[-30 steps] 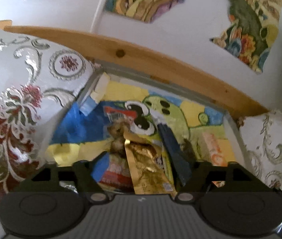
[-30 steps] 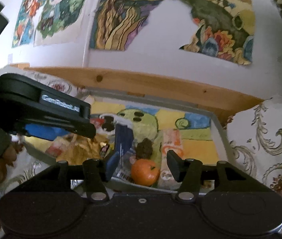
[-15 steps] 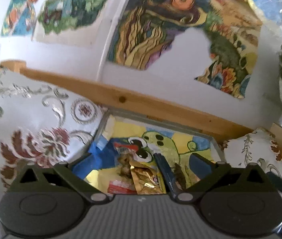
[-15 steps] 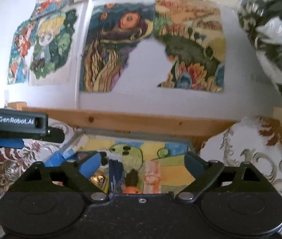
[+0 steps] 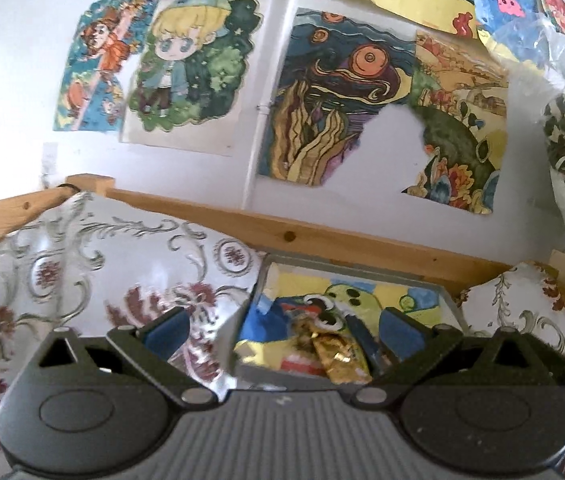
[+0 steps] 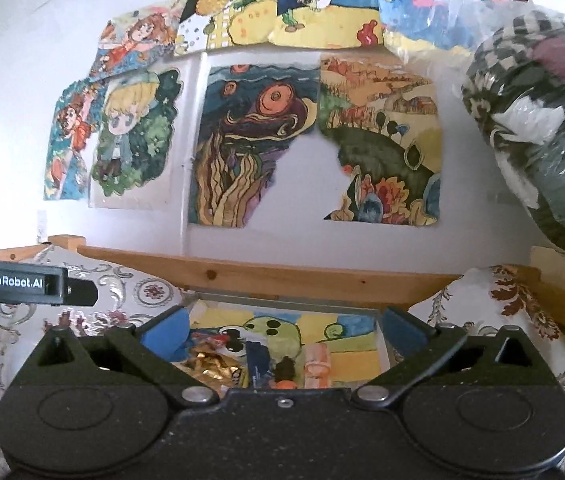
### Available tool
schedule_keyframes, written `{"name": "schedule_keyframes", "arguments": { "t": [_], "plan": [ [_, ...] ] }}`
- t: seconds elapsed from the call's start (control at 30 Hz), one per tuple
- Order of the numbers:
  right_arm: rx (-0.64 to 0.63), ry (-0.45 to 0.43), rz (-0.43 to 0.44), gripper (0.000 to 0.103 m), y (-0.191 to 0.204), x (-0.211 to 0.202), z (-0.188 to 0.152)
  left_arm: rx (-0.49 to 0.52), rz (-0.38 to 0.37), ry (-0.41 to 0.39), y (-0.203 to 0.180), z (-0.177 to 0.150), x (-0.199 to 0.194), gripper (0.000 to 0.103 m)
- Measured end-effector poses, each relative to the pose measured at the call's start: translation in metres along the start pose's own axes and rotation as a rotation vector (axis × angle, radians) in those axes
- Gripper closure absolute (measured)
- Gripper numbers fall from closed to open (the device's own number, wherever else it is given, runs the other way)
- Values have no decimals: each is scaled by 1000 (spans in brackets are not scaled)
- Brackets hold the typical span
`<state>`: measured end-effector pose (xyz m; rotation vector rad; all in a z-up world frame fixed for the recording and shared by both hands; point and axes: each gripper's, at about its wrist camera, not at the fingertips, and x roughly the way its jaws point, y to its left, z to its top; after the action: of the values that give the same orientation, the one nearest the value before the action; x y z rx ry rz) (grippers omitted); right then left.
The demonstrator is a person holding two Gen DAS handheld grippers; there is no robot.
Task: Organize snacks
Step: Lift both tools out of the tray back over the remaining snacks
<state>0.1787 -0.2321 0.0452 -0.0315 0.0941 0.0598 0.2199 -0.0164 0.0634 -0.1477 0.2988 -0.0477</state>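
black tool bodies, blue pads, silver screws.

White wall papered with colourful children's paintings, a pine rail running beneath, floral brocade cloth draped below, daylight from left.

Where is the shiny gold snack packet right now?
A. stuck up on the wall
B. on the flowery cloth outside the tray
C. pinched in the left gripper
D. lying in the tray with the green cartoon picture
D: the shiny gold snack packet lies inside the tray on its green cartoon picture, among other snacks, while the left gripper and the right gripper both stand open and hold nothing.
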Motion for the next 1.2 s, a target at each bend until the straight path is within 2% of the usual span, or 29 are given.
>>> {"name": "schedule_keyframes", "arguments": {
  "t": [0.4,0.7,1.03,1.2],
  "plan": [
    [45,21,-18,1,0,-61,-12,34,32,43,13,-35,-55,0],
    [53,80,-29,1,2,-96,-29,24,49,93,18,-63,-84,0],
    [47,167,-55,1,8,-114,-48,27,90,160,29,-89,-100,0],
    [40,241,-74,1,14,-112,-59,-10,141,208,38,-98,-99,0]
  ]
}}
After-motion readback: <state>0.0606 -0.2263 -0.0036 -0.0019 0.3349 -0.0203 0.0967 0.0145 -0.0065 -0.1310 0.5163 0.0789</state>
